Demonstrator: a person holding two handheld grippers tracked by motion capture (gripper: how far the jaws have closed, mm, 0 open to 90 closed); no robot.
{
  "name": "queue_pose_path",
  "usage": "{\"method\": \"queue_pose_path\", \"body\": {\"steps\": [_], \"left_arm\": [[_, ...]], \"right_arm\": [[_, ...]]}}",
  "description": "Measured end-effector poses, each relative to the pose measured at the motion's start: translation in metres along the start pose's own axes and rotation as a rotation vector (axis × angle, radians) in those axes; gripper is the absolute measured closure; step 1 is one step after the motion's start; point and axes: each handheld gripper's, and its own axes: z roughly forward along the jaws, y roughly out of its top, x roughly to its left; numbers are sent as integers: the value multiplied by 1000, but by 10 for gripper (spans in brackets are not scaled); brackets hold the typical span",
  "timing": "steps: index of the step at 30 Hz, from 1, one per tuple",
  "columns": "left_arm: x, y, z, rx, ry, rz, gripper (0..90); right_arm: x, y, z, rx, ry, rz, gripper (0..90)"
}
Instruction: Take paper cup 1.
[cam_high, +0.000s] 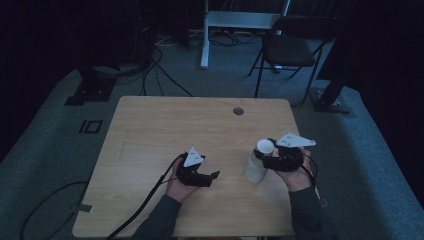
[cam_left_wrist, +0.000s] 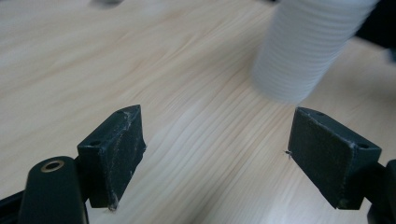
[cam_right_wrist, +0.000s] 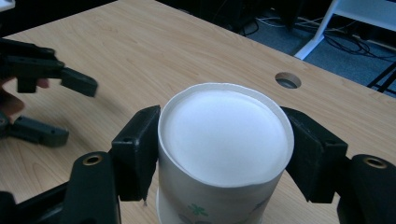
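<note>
L gripper (cam_high: 212, 176) at near-centre of table (cam_high: 165, 120), held low in L hand (cam_high: 181, 187), jaws spread wide w/ bare wood between, nothing gripped. Pointed right toward stack of white paper cups (cam_high: 258, 162), a little apart from it; in left gripper view stack (cam_left_wrist: 306, 44) seen just beyond jaw tips, far right. Stack standing upside down, base up, near right part of table. R gripper (cam_right_wrist: 223, 154) clamped on stack's top from both sides, pads touching cup wall. Cable hole (cam_high: 238, 111) far-centre, well apart.
</note>
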Motion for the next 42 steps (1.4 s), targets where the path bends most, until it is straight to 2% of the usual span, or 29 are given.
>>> {"method": "queue_pose_path", "body": {"steps": [3,6,10,12,13,15,17,19,21,29,37,42], "left_arm": [[-7,7,13,-39,-58,2,188],[-17,14,28,-37,-92,37,189],[-35,28,47,-18,-111,115,188],[-48,38,60,11,-78,175,180],[-53,41,66,7,-76,200,180],[-59,47,77,7,-99,195,180],[-62,48,83,-11,-95,175,177],[-63,48,87,-14,-105,160,170],[-63,47,89,-6,-107,164,167],[-60,47,100,-23,-130,135,160],[-62,47,106,-31,-104,128,177],[-62,47,106,-31,-101,129,191]], "right_arm": [[0,0,0,1,2,2,328],[-1,0,0,-1,4,3,328],[-1,0,1,-4,7,4,329],[-1,0,1,-5,9,6,329],[-1,0,1,-5,9,6,329],[-2,0,1,-4,10,8,330],[-2,0,0,-4,12,8,330],[-3,0,0,-7,14,13,330],[-3,0,0,-7,15,11,331],[-2,0,1,-11,15,15,332],[-3,1,1,-7,17,11,333],[-3,1,1,-7,17,11,333]]}}
